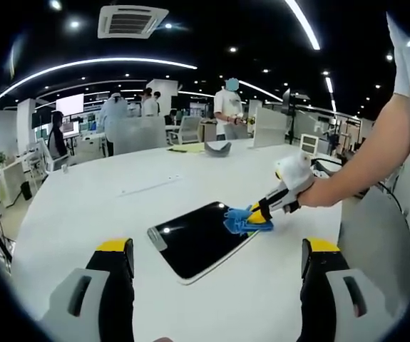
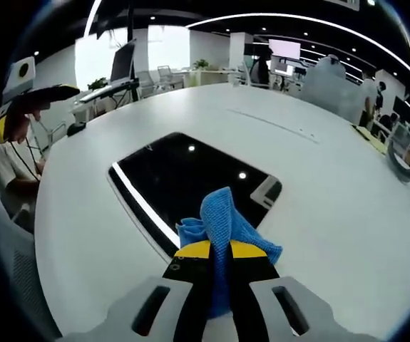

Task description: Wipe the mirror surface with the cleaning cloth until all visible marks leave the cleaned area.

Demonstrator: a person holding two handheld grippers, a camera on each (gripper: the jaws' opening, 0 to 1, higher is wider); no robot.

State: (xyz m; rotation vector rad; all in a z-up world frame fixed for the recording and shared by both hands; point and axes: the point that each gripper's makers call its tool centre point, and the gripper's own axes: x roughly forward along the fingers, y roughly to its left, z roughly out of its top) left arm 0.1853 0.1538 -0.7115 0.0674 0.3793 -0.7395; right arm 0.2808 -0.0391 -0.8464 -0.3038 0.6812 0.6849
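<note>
- Blue cloth (image 2: 222, 221) clamped in right gripper (image 2: 221, 251), pressed on mirror (image 2: 183, 178) edge at 6 o'clock.
- Left gripper (image 1: 219, 253) jaws wide, empty, off the mirror (image 1: 197, 239).
- No marks discernible; wiping judged underway, unfinished.

White rounded tabletop (image 1: 119, 206), dark rectangular mirror (image 1: 197, 239) lay flat on it, grey curved object (image 1: 217, 148) at far edge

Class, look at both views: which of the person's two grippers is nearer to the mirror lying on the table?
Right. The right gripper presses the blue cloth onto the mirror at one edge. The left gripper is held back, short of the mirror, jaws apart.
</note>
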